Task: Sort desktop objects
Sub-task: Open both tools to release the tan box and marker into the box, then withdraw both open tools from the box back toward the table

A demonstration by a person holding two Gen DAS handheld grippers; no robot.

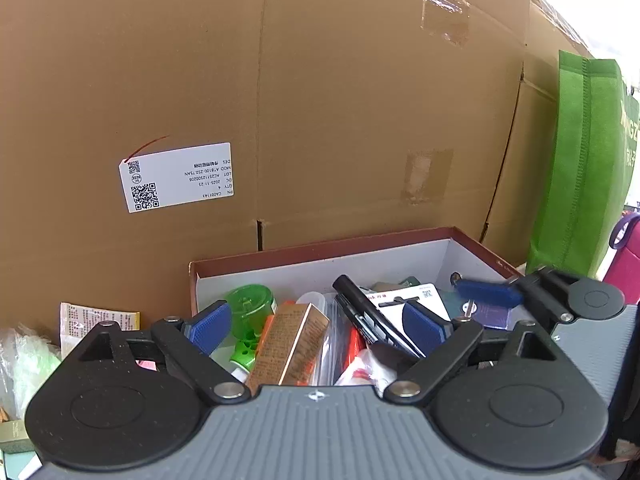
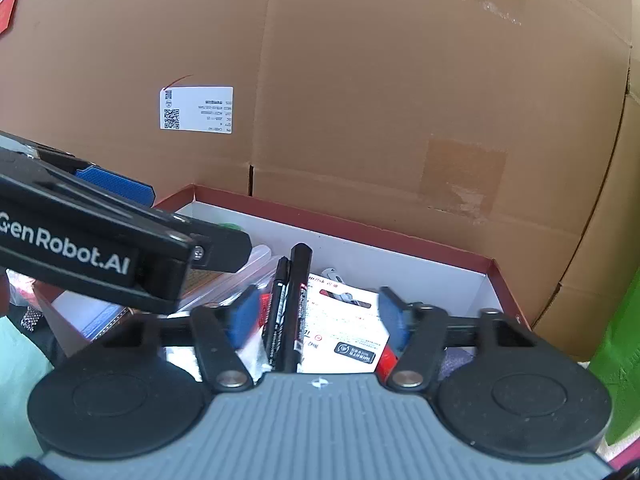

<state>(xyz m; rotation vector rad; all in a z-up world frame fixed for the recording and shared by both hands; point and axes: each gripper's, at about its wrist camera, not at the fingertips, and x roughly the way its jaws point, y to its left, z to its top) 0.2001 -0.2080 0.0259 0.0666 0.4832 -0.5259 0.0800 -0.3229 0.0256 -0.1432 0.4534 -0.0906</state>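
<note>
A red-rimmed box with white inner walls holds several desktop objects: a green plastic container, a tan carton, black markers, a white printed card. My left gripper is open and empty above the box. My right gripper is open and empty above the same box, over two black markers and the white card. The left gripper's body crosses the right wrist view at the left.
A large cardboard box with a white label stands right behind the red box. A green bag and a pink item stand at the right. Paper packets and clutter lie at the left.
</note>
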